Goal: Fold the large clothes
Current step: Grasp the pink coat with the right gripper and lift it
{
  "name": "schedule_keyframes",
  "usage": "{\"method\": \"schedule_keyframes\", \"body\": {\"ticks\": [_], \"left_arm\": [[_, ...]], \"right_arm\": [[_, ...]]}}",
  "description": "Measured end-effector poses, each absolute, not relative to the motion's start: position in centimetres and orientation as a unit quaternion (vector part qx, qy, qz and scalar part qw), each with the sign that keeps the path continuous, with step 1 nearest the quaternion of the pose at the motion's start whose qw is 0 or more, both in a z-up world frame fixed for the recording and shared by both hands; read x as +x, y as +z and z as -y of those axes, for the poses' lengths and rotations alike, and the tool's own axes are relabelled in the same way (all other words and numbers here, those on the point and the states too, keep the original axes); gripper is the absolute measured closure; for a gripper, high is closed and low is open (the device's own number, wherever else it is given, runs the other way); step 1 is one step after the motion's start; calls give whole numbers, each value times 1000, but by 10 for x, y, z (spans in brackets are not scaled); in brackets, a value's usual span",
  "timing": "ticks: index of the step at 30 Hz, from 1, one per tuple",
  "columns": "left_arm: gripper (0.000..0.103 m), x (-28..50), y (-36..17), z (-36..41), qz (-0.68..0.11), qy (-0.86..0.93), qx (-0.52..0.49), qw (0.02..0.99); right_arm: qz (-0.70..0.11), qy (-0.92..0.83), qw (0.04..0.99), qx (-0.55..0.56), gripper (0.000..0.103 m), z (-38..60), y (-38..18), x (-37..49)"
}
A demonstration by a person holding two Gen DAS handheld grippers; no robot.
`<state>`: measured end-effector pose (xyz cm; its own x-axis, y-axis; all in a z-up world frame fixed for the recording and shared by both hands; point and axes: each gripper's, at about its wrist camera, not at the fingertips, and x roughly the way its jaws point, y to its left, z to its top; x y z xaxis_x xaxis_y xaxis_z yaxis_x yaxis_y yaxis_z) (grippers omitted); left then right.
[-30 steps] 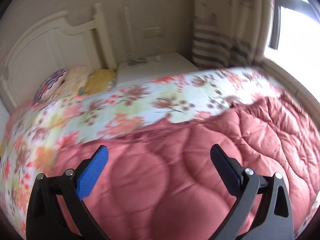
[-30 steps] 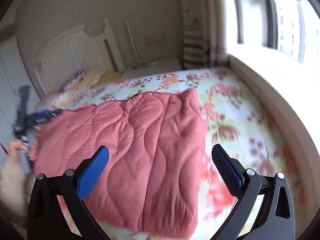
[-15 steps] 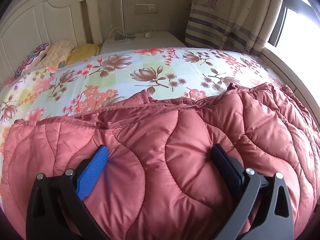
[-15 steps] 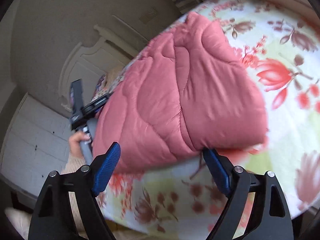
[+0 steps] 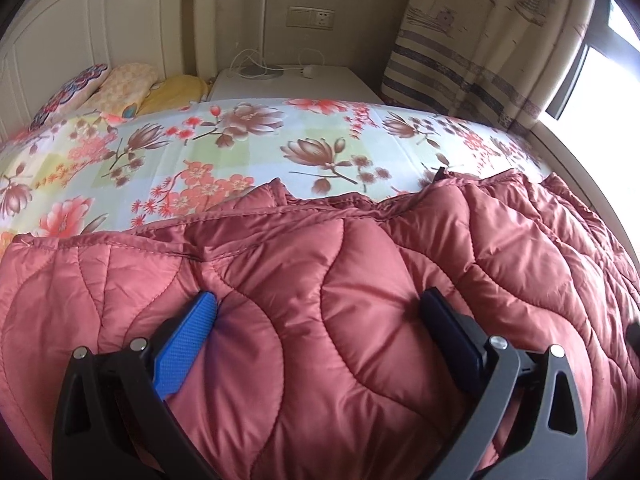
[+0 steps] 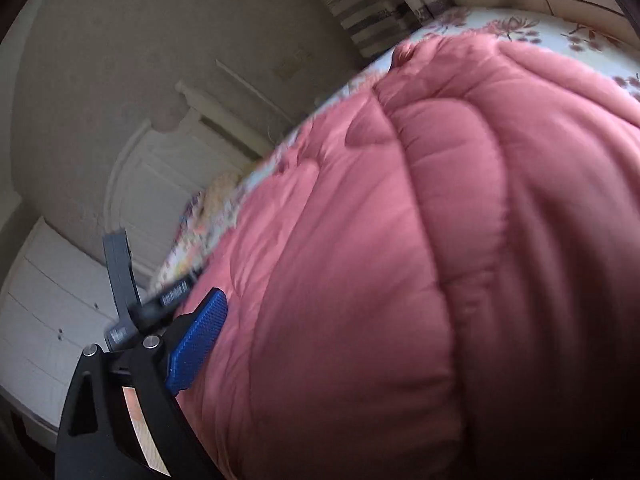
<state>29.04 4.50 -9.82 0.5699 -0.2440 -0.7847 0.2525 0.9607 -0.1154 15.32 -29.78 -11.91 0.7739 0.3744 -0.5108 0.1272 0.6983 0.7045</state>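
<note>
The quilt (image 5: 360, 320) lies long-axis left to right on the bed (image 5: 240, 140), bulging between the left hand-held gripper's (image 5: 316, 308) spread, unclamped jaws; the right hand-held gripper (image 6: 360, 320), jaws opening, meets its right end.

I am in a home bedroom: in front of me lies a bed (image 5: 280, 136) under a flowered sheet, with a white panelled headboard (image 5: 92, 28) and a few patterned pillows (image 5: 120, 88) against it. Beside the bed stands a white nightstand (image 5: 320, 84) with a lamp base and cables, below a wall socket (image 5: 311, 18). A striped curtain (image 5: 472, 40) hangs at a bright window (image 5: 608, 64), and white cupboard doors (image 6: 44, 312) close off one wall.
</note>
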Motion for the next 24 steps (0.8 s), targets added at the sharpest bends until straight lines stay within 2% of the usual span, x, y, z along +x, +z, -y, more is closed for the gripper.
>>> {"method": "schedule_keyframes", "body": {"ticks": [3, 4, 5, 6, 7, 9, 12, 15, 20, 22, 24], "left_arm": [[2, 291, -98, -46, -442, -130, 4, 888], [2, 292, -98, -46, -442, -128, 3, 888], [2, 291, -97, -46, -441, -127, 4, 888], [2, 290, -97, -44, -439, -126, 9, 889], [2, 288, -95, -39, -435, -128, 19, 891], [2, 281, -89, -28, -420, -133, 45, 896], [2, 266, -80, -6, -384, -143, 88, 908], [2, 262, -70, 17, -365, -160, 119, 909], [2, 290, -32, 22, -379, -139, 52, 913], [2, 302, -42, 33, -409, -104, 81, 903], [2, 316, -80, 50, -445, -53, 151, 881]], "right_arm": [[-289, 49, 854, 429, 8, 315, -123, 157], [-283, 53, 856, 430, 12, 314, -123, 160], [-277, 58, 862, 420, 21, 312, -122, 161], [-270, 54, 878, 391, 44, 308, -119, 159], [-260, 59, 893, 363, 56, 306, -114, 151], [-242, 65, 908, 337, 67, 305, -103, 143], [-207, 77, 936, 274, 69, 293, -75, 118], [-160, 74, 972, 153, 69, 268, -46, 90], [-157, 57, 980, 110, 69, 271, -45, 73], [-169, 48, 978, 110, 69, 276, -52, 74], [-178, 43, 977, 111, 69, 278, -57, 71]]}}
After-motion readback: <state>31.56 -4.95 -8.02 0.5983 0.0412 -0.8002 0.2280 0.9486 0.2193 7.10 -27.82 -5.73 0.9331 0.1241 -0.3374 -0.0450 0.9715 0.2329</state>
